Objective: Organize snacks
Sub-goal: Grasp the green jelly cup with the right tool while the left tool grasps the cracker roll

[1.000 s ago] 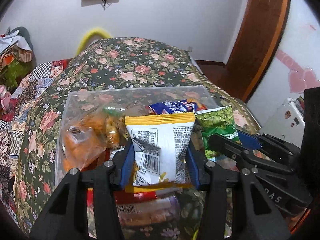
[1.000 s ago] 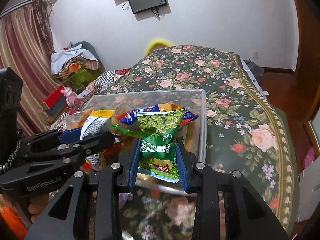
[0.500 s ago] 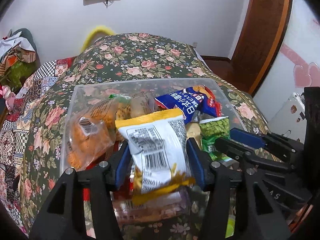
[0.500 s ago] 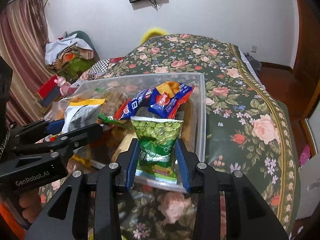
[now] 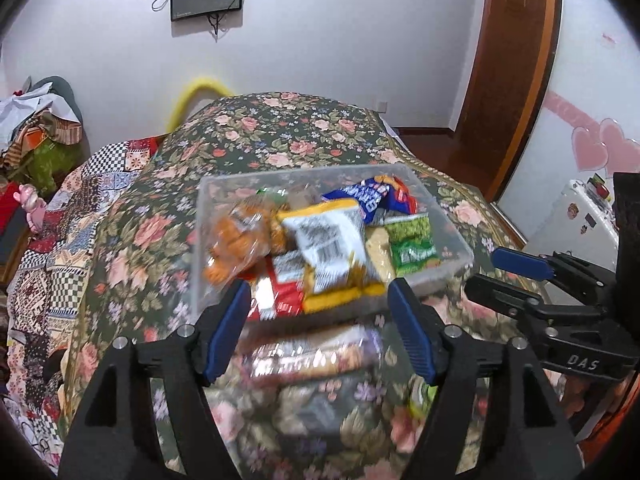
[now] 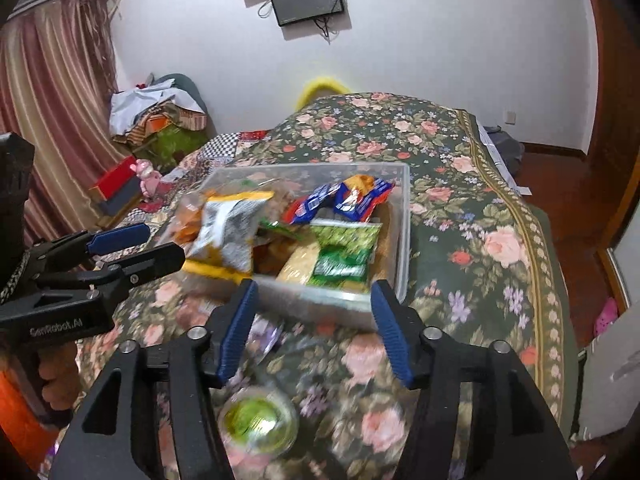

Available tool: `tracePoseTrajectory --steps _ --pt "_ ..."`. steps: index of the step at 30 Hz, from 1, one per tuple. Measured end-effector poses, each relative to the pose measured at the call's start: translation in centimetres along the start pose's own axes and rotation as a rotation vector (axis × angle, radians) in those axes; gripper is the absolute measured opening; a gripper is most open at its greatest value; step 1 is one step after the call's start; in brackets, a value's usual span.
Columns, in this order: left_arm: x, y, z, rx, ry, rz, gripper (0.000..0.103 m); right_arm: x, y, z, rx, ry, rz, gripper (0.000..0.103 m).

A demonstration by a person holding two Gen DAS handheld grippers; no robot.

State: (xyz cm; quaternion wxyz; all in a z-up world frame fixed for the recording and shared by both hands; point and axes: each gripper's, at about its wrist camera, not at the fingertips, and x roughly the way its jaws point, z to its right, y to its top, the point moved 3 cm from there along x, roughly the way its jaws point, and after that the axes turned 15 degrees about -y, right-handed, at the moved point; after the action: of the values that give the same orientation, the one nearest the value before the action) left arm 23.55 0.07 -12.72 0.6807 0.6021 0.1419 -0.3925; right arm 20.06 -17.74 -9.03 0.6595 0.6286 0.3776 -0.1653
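Note:
A clear plastic bin (image 5: 448, 216) full of snack packets stands on the flowered bed cover. A white-and-yellow packet (image 5: 328, 248) and a green pea packet (image 5: 412, 246) lie in it, free of any grip. My left gripper (image 5: 318, 292) hangs just short of the bin's near wall. Its jaws are opening and its pads press on nothing. In the right wrist view the bin (image 6: 404, 220) holds the green packet (image 6: 344, 252) and the white-and-yellow packet (image 6: 228, 228). My right gripper (image 6: 314, 292) is also opening, with nothing held. The left gripper (image 6: 164, 242) shows at the left.
A blurred wrapped snack (image 5: 316, 356) lies on the cover in front of the bin. A round clear cup with green contents (image 6: 256, 420) sits under my right gripper. The bed edge (image 6: 536, 240) drops to a wooden floor on the right. Clothes (image 6: 156, 120) are piled at the left.
Both grippers were shut on packets, the left on the white-and-yellow one, the right on the green one. Both have let go, spread their jaws and drawn back; the packets now lie in the bin.

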Motion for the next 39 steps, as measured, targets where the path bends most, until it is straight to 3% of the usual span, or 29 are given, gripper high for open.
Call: tracePoseTrajectory --steps 5,13,23,29,30,33,39 --pt "-0.8 -2.5 -0.7 -0.001 0.009 -0.036 0.078 -0.5 -2.5 -0.9 0.003 0.028 -0.037 0.061" --pt "1.5 -6.7 -2.4 -0.018 0.025 -0.15 0.078 0.7 -6.8 -2.1 0.007 0.055 -0.146 0.062" --pt "5.4 -5.8 -2.7 0.013 0.01 -0.184 0.078 2.2 -8.9 -3.0 0.025 0.081 -0.226 0.063" --pt "8.1 -5.0 -2.6 0.06 -0.007 -0.22 0.079 3.0 -8.8 -3.0 0.022 0.051 -0.216 0.063" --pt "8.4 -4.9 -2.5 0.072 -0.001 -0.22 0.083 3.1 -8.8 -3.0 0.022 0.046 -0.208 0.063" --pt "9.0 -4.9 -2.3 0.076 -0.026 -0.238 0.09 3.1 -8.4 -2.7 0.015 0.038 -0.17 0.053" --pt "8.5 -6.2 -1.3 0.106 -0.061 -0.28 0.09 3.4 -8.1 -1.1 0.059 0.022 -0.158 0.052"
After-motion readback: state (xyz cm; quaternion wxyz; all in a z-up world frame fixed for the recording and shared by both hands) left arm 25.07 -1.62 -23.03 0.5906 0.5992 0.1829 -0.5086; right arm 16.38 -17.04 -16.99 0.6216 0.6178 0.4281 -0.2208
